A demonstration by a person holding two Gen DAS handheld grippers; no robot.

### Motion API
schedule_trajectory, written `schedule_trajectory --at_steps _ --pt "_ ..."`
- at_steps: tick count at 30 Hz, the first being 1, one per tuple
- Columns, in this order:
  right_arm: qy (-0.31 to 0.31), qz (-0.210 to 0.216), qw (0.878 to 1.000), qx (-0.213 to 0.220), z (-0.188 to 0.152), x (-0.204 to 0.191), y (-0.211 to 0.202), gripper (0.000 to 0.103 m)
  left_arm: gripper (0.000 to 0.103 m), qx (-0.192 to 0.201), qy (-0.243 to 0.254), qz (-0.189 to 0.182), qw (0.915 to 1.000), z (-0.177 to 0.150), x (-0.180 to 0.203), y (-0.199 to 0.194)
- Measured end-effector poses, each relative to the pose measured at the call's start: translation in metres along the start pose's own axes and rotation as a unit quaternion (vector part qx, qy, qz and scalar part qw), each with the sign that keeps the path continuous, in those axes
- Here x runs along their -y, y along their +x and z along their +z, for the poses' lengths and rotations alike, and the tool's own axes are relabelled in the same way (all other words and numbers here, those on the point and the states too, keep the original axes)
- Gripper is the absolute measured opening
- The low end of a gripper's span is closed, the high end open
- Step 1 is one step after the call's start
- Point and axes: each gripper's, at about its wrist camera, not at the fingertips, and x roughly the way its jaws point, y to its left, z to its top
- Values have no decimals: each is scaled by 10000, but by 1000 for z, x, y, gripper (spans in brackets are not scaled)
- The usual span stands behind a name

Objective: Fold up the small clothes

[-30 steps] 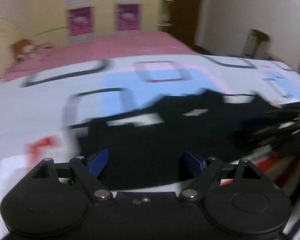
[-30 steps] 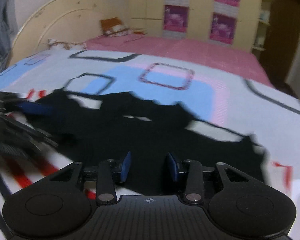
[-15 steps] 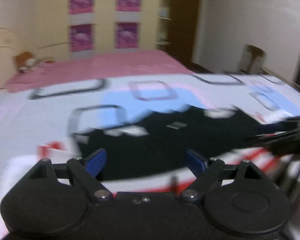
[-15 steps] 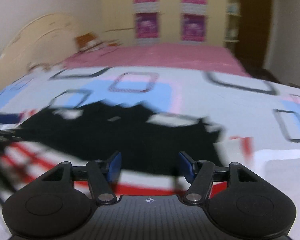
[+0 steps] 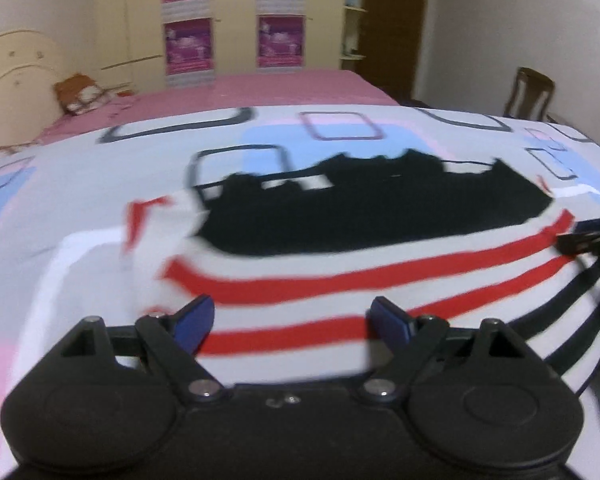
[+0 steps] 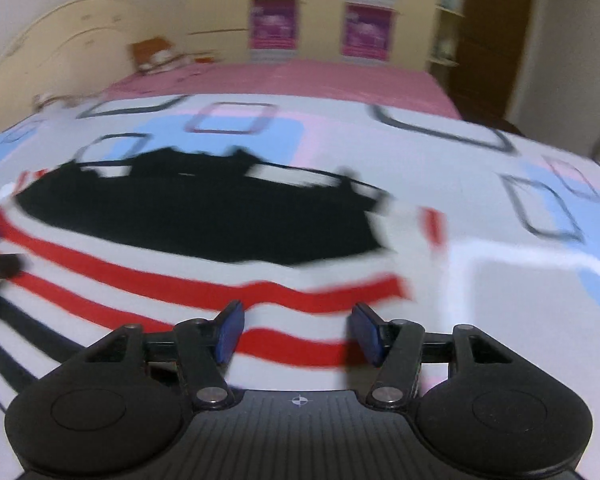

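Garment [image 5: 372, 212], black, lies spread flat on the bedspread [image 5: 80, 184], beyond a band of red stripes [image 5: 340, 280]; its far edge is ragged in outline, detail lost to motion blur. Same garment in the right wrist view [image 6: 204, 220], left of centre.

Left gripper [image 5: 290, 320]: jaws spread wide, nothing between them, held over the red stripes on the near side of the garment, apart from it. Right gripper [image 6: 296, 332]: jaws likewise spread, nothing gripped, also over the stripes short of the garment. Each gripper's tip shows at the side edge of the other's view.

Bedspread is white with blue, pink and dark outlined rectangles. Beyond it a pink sheet [image 5: 240, 88], a stuffed toy [image 5: 80, 94] near the headboard, a wardrobe [image 5: 236, 16] with purple posters, a chair [image 5: 530, 92] far right.
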Motion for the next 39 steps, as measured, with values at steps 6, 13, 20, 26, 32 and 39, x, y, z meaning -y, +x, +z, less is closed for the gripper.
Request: schedule_trajectory --at_steps 6,13,20,26,32,39 --pt "159 -33 9996 245 -6 -5 -33 58 77 279 -18 -50 9996 -1 8 -28" --pt "-170 17 9996 -245 -33 -46 -27 58 79 -65 243 -334 9991 -22 49 -24" --pt "-136 529 9984 107 -37 -70 -62 58 78 365 -92 -519 9979 -20 52 -53" --pt "-475 907 9947 -116 -54 -99 -55 58 74 94 125 -318 9994 -36 59 -48" --pt "-52 -197 9998 -68 -67 -28 -71 46 68 191 -328 73 9993 -52 -3 -65" --pt "33 -152 9993 -332 -83 4 -79 28 59 38 -406 24 9992 -49 -12 -64"
